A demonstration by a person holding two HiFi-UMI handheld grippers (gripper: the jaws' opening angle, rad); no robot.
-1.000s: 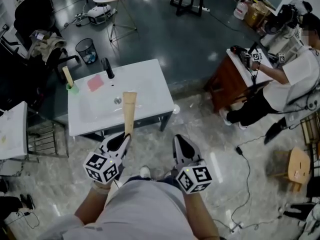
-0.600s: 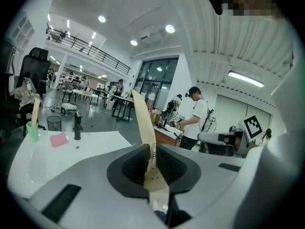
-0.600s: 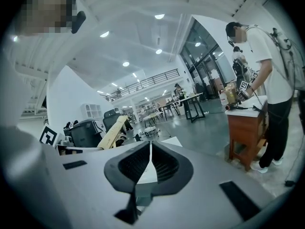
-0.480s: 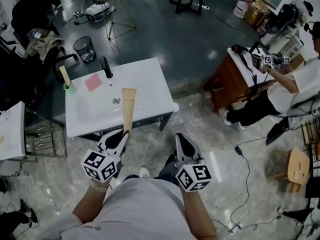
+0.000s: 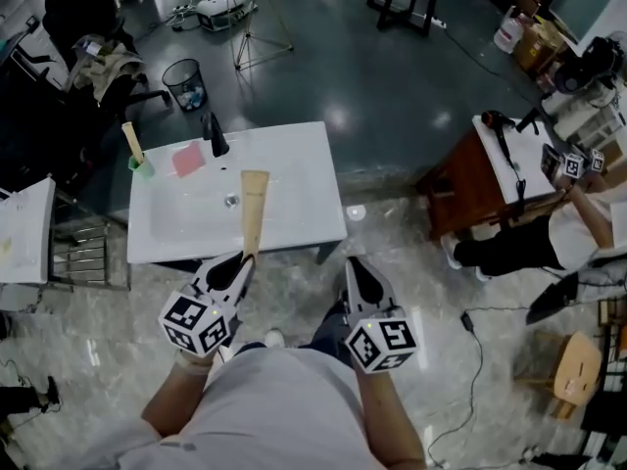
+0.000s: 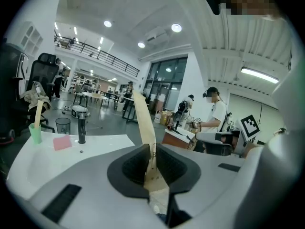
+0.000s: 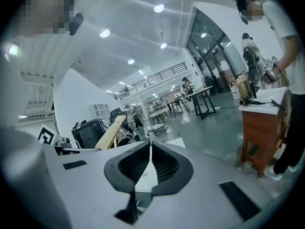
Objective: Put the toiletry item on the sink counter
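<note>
- The left gripper [image 5: 238,265] is just in front of the sink counter's [image 5: 294,179] near edge. Its jaws are clamped on the narrow end of a long, flat tan tube [image 5: 254,209].
- The tube is held off the surface. From above, its wider far end shows over the middle of the sink counter, just right of the basin drain [image 5: 231,201].
- The right gripper [image 5: 355,270] is just off the sink counter's front right corner, with its jaws together and nothing between them.
- At the sink counter's back left are a black faucet [image 5: 214,135], a pink pad [image 5: 189,160] just left of it, and a green cup [image 5: 143,167] at the left corner with a tan stick-shaped item standing in it.
</note>
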